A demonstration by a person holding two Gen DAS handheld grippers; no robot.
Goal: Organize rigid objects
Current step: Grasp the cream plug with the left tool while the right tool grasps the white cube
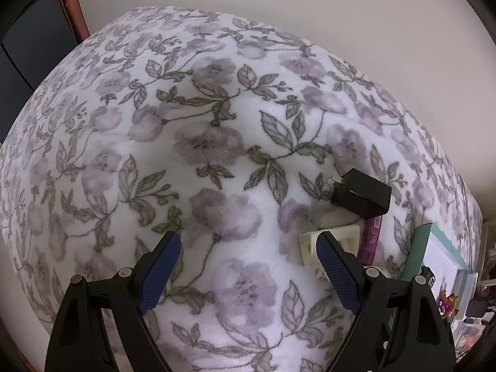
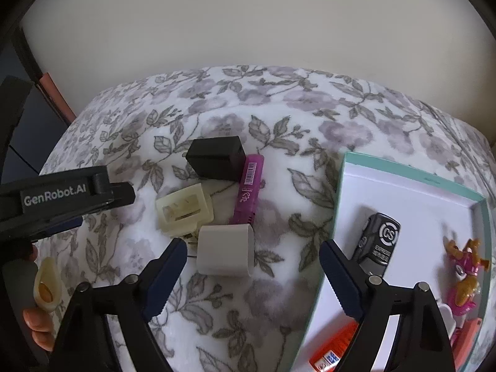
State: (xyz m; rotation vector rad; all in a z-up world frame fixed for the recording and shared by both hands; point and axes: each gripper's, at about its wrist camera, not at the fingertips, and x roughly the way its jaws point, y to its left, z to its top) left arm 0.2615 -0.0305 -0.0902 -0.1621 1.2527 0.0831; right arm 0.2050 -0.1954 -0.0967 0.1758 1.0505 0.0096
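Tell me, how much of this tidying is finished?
Partly done, it seems. The teal box already holds a grey device, a pink toy and an orange item. Nothing is in hand: the right gripper and left gripper are open and empty. Still out on the floral blanket: the black charger, purple stick, cream plastic piece and beige block.

The blanket is white with pale purple flowers and grey-green leaves. On it, left of the tray, lie a black charger, a magenta tube with a white barcode, a cream housing and a beige block. The tray is teal outside, white inside; it holds a grey device, a pink-and-orange toy and an orange pack. Both grippers are black with blue pads.
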